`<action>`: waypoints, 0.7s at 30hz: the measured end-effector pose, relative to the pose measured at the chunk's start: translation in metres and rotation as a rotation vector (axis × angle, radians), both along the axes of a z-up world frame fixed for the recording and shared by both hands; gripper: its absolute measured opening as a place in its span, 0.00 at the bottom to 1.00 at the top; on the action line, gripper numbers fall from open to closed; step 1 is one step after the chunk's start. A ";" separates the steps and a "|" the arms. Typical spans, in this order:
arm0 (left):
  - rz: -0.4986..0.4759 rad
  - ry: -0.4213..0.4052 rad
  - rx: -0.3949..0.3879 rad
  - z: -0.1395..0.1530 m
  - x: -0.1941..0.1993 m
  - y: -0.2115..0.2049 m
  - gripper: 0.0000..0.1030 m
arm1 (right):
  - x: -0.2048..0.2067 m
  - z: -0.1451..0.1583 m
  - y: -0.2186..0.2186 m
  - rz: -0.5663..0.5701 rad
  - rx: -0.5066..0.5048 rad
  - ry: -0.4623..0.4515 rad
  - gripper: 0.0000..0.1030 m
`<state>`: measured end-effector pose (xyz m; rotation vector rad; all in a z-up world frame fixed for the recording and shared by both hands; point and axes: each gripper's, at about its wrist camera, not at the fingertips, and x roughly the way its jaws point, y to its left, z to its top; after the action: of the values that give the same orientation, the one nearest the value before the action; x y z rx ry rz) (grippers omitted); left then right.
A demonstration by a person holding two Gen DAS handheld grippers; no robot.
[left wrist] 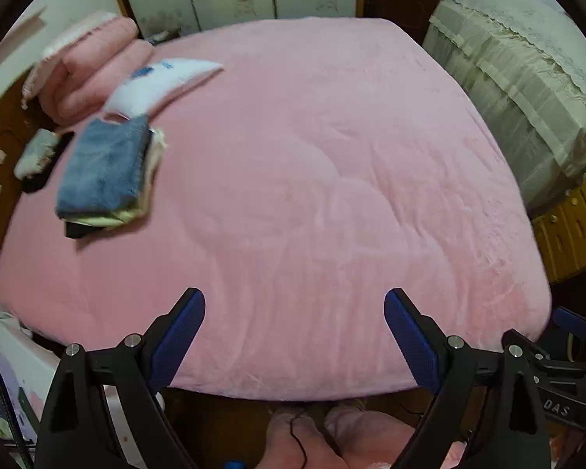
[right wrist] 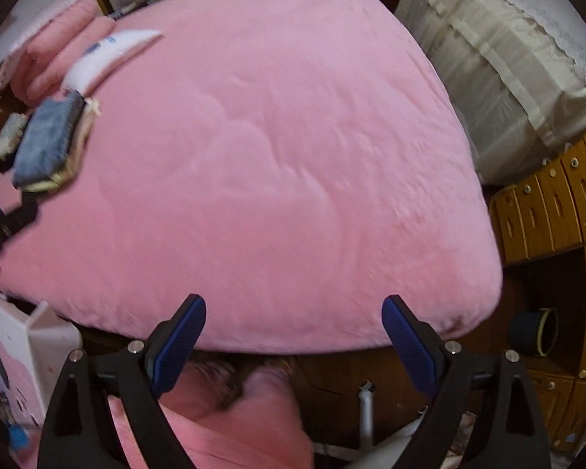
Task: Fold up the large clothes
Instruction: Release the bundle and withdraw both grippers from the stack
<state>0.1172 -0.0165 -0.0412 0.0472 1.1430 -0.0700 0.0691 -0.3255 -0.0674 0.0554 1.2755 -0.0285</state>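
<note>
Across nearly the whole of both wrist views I see the bed [left wrist: 312, 179], covered by a smooth pink blanket [right wrist: 285, 164] with only faint creases. Right of the bed, a bulky piece of furniture under a cream lace-edged cover [left wrist: 519, 90] fills the far right; near it stands a wooden drawer unit [right wrist: 547, 211]. At the far left corner of the bed lie rolled pink bedding [left wrist: 93, 66] and a white pillow with blue print [left wrist: 160, 82], touching each other.

Task item: a stack of folded clothes [left wrist: 105, 172] sits on the left side of the bed, just near of the pillow. Blue denim is on top, cream fabric under it, a dark layer at the bottom edge. Beside the stack, further left, a small white and black bundle [left wrist: 39, 156]; too blurred for me to identify.

My left claw [left wrist: 295, 312] hovers over the near edge of the bed, jaws spread wide, nothing between the blue pads. My right claw [right wrist: 293, 316] is likewise spread wide and empty, over the same near edge. Both are well apart from the stack. Pink fabric [right wrist: 230, 422] shows below the bed's edge under the right claw; blurred, I cannot tell what it is.
</note>
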 end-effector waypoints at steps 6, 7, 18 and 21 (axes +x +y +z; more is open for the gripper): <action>0.007 0.022 0.061 -0.012 -0.023 0.007 0.89 | -0.004 0.006 0.050 -0.032 0.011 -0.102 0.89; 0.010 0.037 0.068 -0.015 -0.025 0.012 0.89 | -0.008 0.007 0.057 -0.004 0.005 -0.122 0.89; 0.089 0.079 0.026 -0.027 -0.037 0.052 0.89 | -0.031 0.014 0.079 0.000 0.010 -0.205 0.90; 0.074 0.043 0.026 -0.020 -0.042 0.051 0.89 | -0.034 0.016 0.073 -0.041 0.029 -0.206 0.90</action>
<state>0.0754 0.0344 -0.0611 0.0266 1.1879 0.0095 0.0348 -0.2524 -0.0514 0.1070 1.0683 -0.0382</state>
